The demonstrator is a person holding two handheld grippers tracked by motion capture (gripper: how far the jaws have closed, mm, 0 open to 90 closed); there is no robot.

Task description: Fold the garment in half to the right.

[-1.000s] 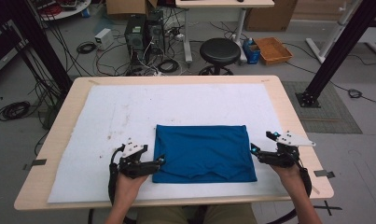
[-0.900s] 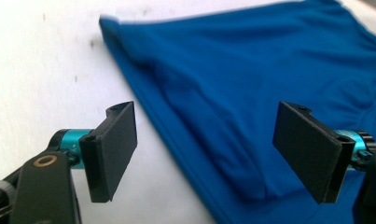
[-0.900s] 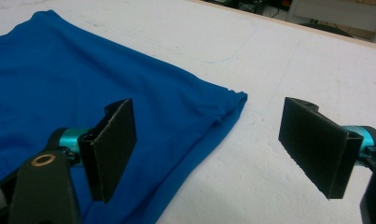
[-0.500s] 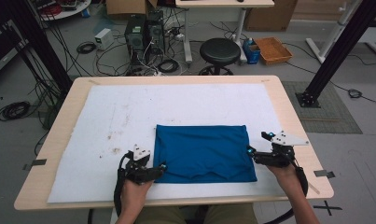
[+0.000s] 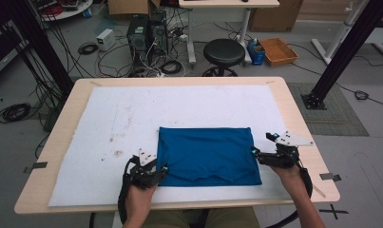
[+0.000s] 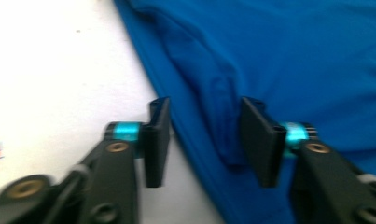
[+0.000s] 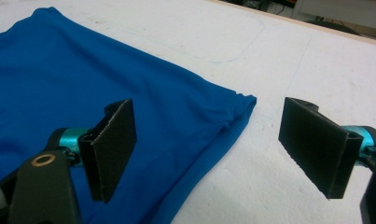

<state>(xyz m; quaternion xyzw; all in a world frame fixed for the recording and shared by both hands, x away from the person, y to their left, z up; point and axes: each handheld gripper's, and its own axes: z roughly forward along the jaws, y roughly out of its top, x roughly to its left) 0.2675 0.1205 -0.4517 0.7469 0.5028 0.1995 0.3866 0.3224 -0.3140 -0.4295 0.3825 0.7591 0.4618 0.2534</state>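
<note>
High view shows the folded blue fabric cloth (image 5: 208,156) lying flat on the white padded sheet (image 5: 108,118) that covers the wooden table (image 5: 293,102), toward the near edge and a little right of centre. The left tongs (image 5: 161,169) sit at its near left corner; in the blurred left gripper view they stand apart, astride the cloth's edge (image 6: 199,135), and seem not yet to pinch it. The right tongs (image 5: 253,152) gape wide at the right edge, the far right corner (image 7: 244,100) between the jaws. Closing now, the left may catch only the top layer, or the right may miss the thin hem, so that the fold would likely open or drag askew.
</note>
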